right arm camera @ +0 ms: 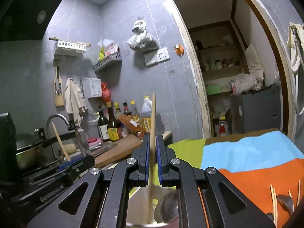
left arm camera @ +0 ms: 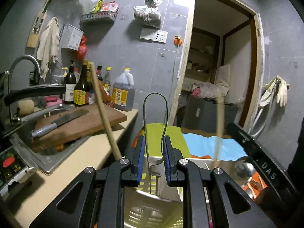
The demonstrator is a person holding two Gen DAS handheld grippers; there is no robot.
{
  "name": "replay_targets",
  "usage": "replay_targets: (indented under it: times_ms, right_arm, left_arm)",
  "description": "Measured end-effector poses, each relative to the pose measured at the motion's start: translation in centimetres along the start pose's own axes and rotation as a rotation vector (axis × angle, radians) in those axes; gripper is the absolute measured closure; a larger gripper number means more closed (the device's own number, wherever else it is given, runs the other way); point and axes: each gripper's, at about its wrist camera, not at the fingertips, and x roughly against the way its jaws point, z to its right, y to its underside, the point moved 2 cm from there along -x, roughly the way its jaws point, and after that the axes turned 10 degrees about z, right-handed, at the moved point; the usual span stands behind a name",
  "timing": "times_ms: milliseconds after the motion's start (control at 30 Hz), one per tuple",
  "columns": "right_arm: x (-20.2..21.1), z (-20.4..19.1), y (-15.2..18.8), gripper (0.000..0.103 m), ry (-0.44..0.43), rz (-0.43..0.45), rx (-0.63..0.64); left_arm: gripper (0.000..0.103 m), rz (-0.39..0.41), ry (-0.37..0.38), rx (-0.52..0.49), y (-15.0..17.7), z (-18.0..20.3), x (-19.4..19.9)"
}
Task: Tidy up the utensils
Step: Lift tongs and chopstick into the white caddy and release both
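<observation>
My left gripper (left arm camera: 153, 157) is shut on a thin metal wire-loop utensil handle (left arm camera: 155, 114) that stands upright above a slotted pale utensil basket (left arm camera: 152, 214). A wooden-handled utensil (left arm camera: 105, 112) leans beside it on the left. My right gripper (right arm camera: 152, 159) is shut on a wooden ladle handle (right arm camera: 152, 125), held upright; its metal bowl (right arm camera: 167, 207) hangs below the fingers. That blurred handle also shows in the left wrist view (left arm camera: 218, 125). Chopsticks and a spoon (right arm camera: 285, 201) lie on the orange cloth.
A table with green, blue and orange cloth (right arm camera: 247, 152) lies ahead. To the left are a counter with a cutting board and knife (left arm camera: 62, 119), a sink with faucet (left arm camera: 24, 66), sauce bottles (left arm camera: 81, 89) and a pot (right arm camera: 28, 152). A doorway (left arm camera: 218, 57) opens behind.
</observation>
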Motion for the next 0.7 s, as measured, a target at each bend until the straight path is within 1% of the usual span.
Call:
replay_targets:
  times_ms: [100, 267, 367, 400, 433, 467, 567, 600, 633, 700]
  right_arm:
    - [0.3, 0.1, 0.1, 0.097, -0.008, -0.010, -0.001]
    - [1.0, 0.3, 0.0, 0.097, -0.019, -0.023, 0.000]
    - [1.5, 0.4, -0.3, 0.093, -0.017, -0.017, 0.008]
    - [1.7, 0.5, -0.5, 0.088, -0.016, -0.015, 0.011]
    - [1.9, 0.5, -0.7, 0.080, -0.017, -0.010, 0.011]
    - [2.3, 0.7, -1.2, 0.079, -0.019, 0.001, 0.012]
    - [3.0, 1.0, -2.3, 0.077, -0.010, 0.020, 0.029]
    - [3.3, 1.1, -2.6, 0.073, -0.005, 0.025, 0.034]
    - [3.6, 1.3, -3.0, 0.065, -0.001, 0.029, 0.039]
    - [4.7, 1.9, -3.9, 0.051, 0.008, 0.053, 0.045]
  left_arm:
    - [0.088, -0.025, 0.009, 0.023, 0.1, -0.5, 0.0]
    - [0.087, -0.045, 0.022, 0.048, 0.1, -0.7, 0.4]
    - [0.086, -0.042, 0.030, 0.044, -0.2, -0.4, 0.9]
    - [0.086, -0.041, 0.034, 0.040, -0.3, -0.2, 1.1]
    - [0.085, -0.038, 0.040, 0.039, -0.5, -0.1, 1.3]
    - [0.082, -0.033, 0.043, 0.037, -0.7, 0.1, 1.4]
    - [0.076, 0.000, 0.048, 0.035, -1.6, 0.7, 2.3]
    - [0.073, 0.011, 0.051, 0.035, -1.9, 1.0, 2.6]
    - [0.072, 0.019, 0.055, 0.034, -2.3, 1.2, 2.8]
    - [0.068, 0.036, 0.064, 0.028, -2.9, 1.9, 3.4]
